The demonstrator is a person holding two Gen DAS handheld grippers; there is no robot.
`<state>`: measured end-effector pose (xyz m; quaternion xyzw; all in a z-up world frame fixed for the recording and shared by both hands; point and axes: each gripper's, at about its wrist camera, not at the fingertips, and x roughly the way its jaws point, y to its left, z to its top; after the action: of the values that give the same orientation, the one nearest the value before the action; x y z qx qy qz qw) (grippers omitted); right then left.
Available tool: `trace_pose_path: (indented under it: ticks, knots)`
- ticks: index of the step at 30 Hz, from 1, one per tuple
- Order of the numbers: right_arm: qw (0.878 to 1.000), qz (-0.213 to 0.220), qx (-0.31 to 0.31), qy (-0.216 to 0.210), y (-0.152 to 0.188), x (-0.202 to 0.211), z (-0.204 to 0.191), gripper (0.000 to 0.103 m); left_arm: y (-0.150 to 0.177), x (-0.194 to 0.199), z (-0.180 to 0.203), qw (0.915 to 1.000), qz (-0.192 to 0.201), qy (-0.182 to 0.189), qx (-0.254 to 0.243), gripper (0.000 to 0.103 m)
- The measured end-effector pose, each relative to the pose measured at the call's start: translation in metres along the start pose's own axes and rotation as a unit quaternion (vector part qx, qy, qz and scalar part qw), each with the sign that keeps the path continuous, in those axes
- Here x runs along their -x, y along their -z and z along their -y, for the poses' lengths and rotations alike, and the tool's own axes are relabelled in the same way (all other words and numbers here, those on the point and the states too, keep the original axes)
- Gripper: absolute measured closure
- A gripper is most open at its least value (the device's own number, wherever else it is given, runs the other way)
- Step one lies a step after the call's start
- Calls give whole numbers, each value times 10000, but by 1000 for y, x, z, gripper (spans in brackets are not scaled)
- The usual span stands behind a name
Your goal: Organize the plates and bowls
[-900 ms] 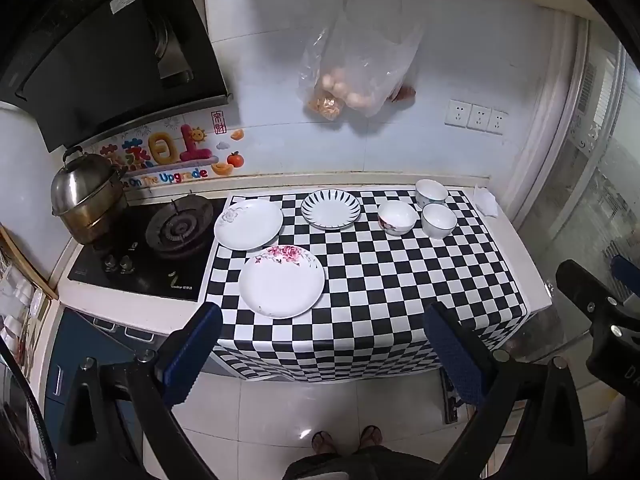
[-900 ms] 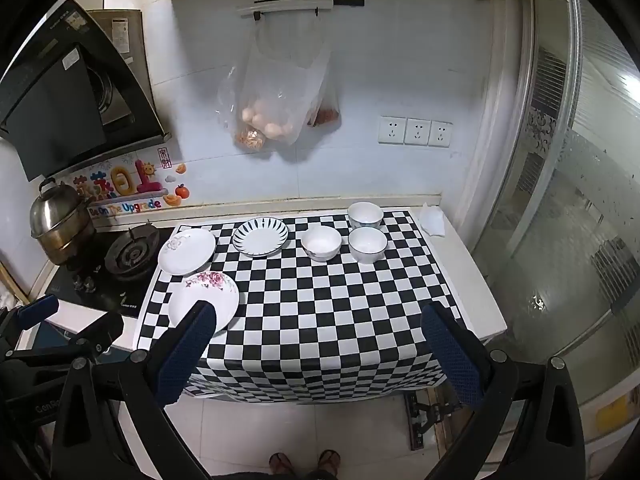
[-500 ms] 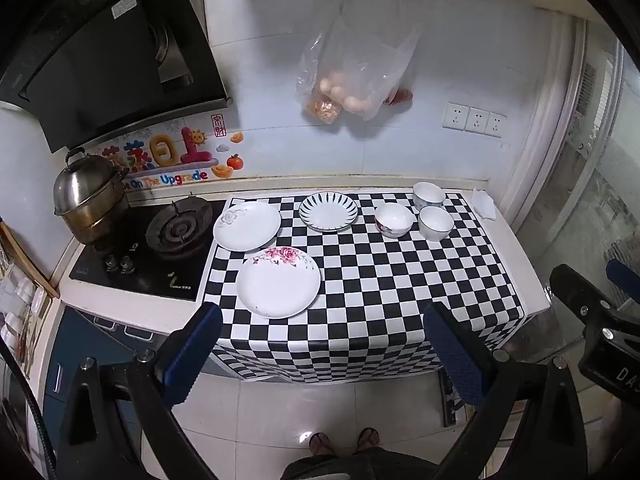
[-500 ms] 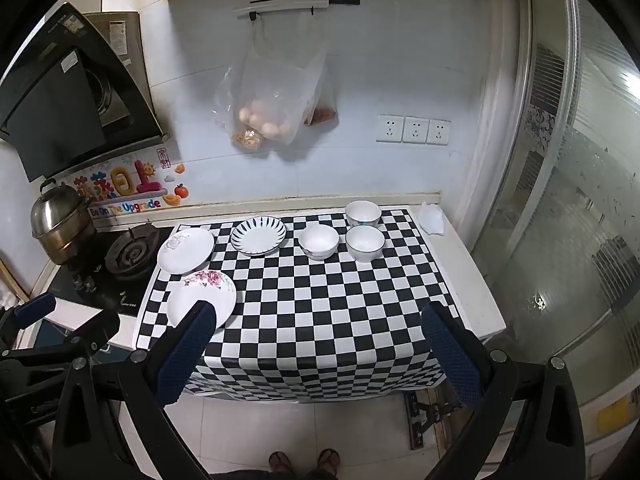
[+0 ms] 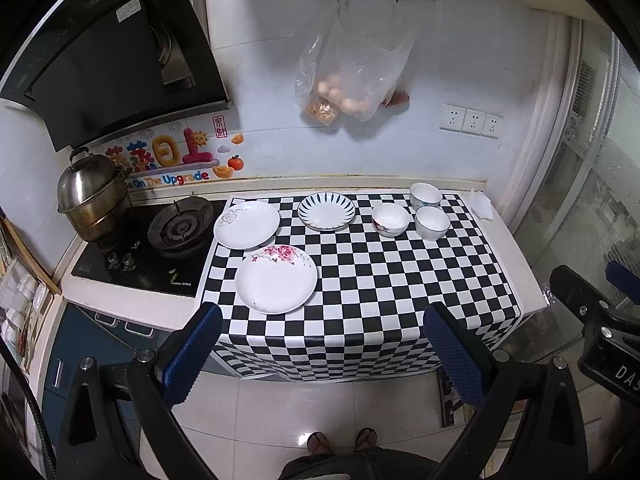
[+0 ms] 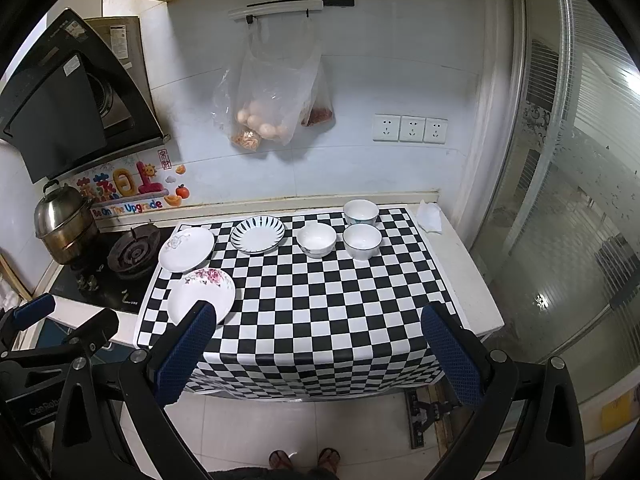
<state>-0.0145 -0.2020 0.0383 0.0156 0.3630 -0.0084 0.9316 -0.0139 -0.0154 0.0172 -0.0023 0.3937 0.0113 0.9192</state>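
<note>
On the checkered counter point(image 5: 380, 280) lie three plates: a pink-flowered plate point(image 5: 276, 279) at the front left, a plain white plate point(image 5: 247, 224) behind it, and a blue-striped plate point(image 5: 326, 211) at the back. Three white bowls point(image 5: 390, 219) point(image 5: 432, 222) point(image 5: 425, 195) stand at the back right. The same plates point(image 6: 201, 295) point(image 6: 186, 249) point(image 6: 258, 234) and bowls point(image 6: 316, 239) point(image 6: 362, 241) point(image 6: 361, 212) show in the right wrist view. My left gripper point(image 5: 320, 354) and right gripper point(image 6: 320, 354) are both open and empty, held above the floor in front of the counter.
A gas hob point(image 5: 180, 226) with a steel steamer pot point(image 5: 94, 196) sits left of the cloth. A range hood point(image 5: 112, 60) hangs above it. A plastic bag of food point(image 5: 352, 76) hangs on the wall. A crumpled tissue point(image 5: 482, 205) lies at the counter's right end.
Both grippers have drifted slightly; the counter sits a little higher in the views. Nothing on the counter has moved.
</note>
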Motion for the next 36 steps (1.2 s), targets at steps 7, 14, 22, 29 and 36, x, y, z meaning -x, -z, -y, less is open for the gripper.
trace_pose_path:
  ticks: [7,14,22,29,36]
  knots:
    - [10000,26,0,9,2,5,4,0,0,2,2,10000,19,-2,-15,0]
    - [10000,71,-15,12,3,11,9,0,-3,17,9,10000,66,-10,-31,0]
    - [10000,81,-57,-3,-1,16,15,0,-9,10,5,10000,58,-18,-32,0]
    - [10000,64,-42,-1,-1,15,16,0,-4,11,5,10000,84,-18,-42,0]
    - [10000,73,-53,-9,-1,15,17,0,-2,9,2,9999,103,-21,-37,0]
